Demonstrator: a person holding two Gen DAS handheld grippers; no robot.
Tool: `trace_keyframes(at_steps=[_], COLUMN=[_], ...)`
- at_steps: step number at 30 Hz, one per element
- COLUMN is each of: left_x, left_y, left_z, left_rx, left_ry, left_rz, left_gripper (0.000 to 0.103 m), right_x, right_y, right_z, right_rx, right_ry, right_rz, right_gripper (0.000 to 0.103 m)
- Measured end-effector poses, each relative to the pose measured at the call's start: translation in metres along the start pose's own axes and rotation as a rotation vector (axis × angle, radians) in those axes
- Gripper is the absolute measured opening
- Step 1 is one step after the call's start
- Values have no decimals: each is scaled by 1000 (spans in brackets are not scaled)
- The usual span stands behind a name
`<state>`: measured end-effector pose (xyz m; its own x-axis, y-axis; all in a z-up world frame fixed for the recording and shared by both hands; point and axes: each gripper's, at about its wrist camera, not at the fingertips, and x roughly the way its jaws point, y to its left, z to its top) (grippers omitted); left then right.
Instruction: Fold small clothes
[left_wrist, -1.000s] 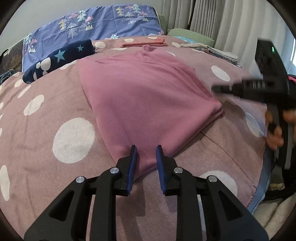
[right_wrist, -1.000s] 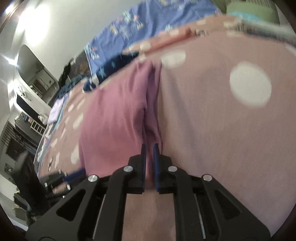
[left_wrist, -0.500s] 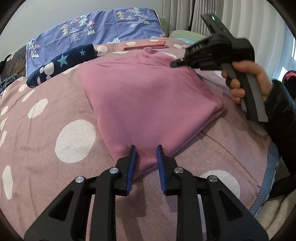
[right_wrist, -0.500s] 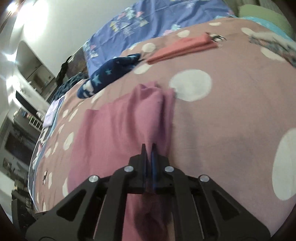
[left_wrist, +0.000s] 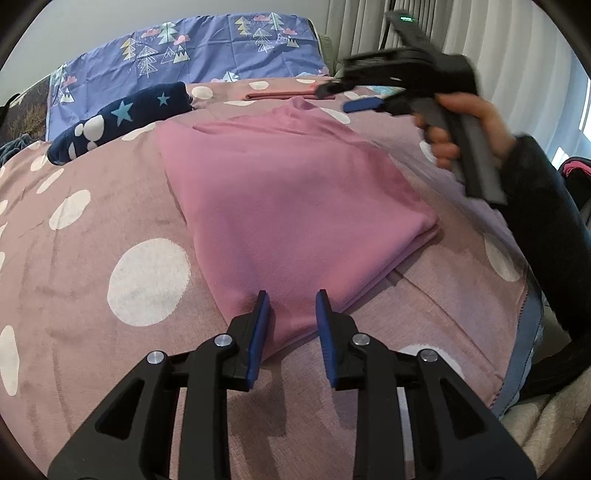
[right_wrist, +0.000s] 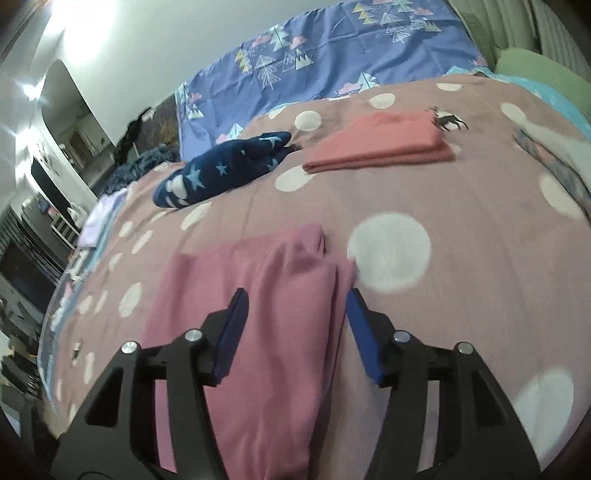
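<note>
Home bedroom: a bed fills both views, spread with a dusty-pink polka-dot blanket (left_wrist: 140, 280) and a blue tree-print sheet (right_wrist: 332, 59) at the head. Folded clothes lie on it, a salmon piece (right_wrist: 384, 144) upper centre; pale curtains (left_wrist: 517, 74) upper right. Cluttered shelves (right_wrist: 44, 192) at left edge, blurry.

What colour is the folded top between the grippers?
Pink top, plain; the left wrist view shows it best.
</note>
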<state>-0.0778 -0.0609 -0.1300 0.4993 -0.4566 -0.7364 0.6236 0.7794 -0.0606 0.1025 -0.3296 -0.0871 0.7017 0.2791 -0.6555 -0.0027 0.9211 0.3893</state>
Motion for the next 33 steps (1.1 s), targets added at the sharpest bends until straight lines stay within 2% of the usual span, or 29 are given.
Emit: trace_keyframes(at_steps=[1,3,4,6,7,8,10,13,16,17,19,21,23,24,27,29,31,33], left_x=[1,1,1,1,1,0,-1,-8,-32,-38,-37,-20,12,41,35,30,24,17], left_y=[-1,-3,-4,-3,-3,-3,-4,-3,3,7,17,25,35,41,49,52,53,54], left_z=[-1,-2,-2,-3,-2,-2,-2,7,26,34,49,57,53,43,41,42,44,48], left_rx=[5,16,15,9,8,8,11,17,14,5,-9,-18,-27,-30,-67,-90,-95,-114], left_ry=[-2,-6,-6,-8,-9,-8,-5,3,-88,-117,-151,-126,-38,63,20,23,13,-17], left_rz=[5,16,19,16,16,16,15,5,-25,-28,2,51,120,178,151,138,113,69], left_gripper=[28,29,29,29,29,29,29,29,29,30,30,35,45,53,55,55,55,56], right_x=[8,28,34,39,45,47,39,7,-31,-44,-53,-47,-24,-21,-37,-49,-63,-68], right_y=[-2,-4,-2,-11,-27,-45,-52,-35,-17,-6,12,25,21,16,3,-6,-14,-20], right_z=[4,8,8,5,4,2,0,-4,-15,-25,-44,-69,-96,-102,-99,-96,-92,-87], right_rx=[14,27,5,-26,36,134,167,92,30,-12,-88,-166,-188,-171,-69,-23,-12,5], right_ry=[9,43,53,-5,5,19,0,-58,-95,-95,-74,-3,74,66,46,18,-21,-30], right_rz=[4,44,31,-72,-67,14,72,39,135,183,212,183,77,79,158,188,141,136], right_gripper=[56,15,3,3,2,2,2,13,14,18,26,28,29,29,31,43,48,51])
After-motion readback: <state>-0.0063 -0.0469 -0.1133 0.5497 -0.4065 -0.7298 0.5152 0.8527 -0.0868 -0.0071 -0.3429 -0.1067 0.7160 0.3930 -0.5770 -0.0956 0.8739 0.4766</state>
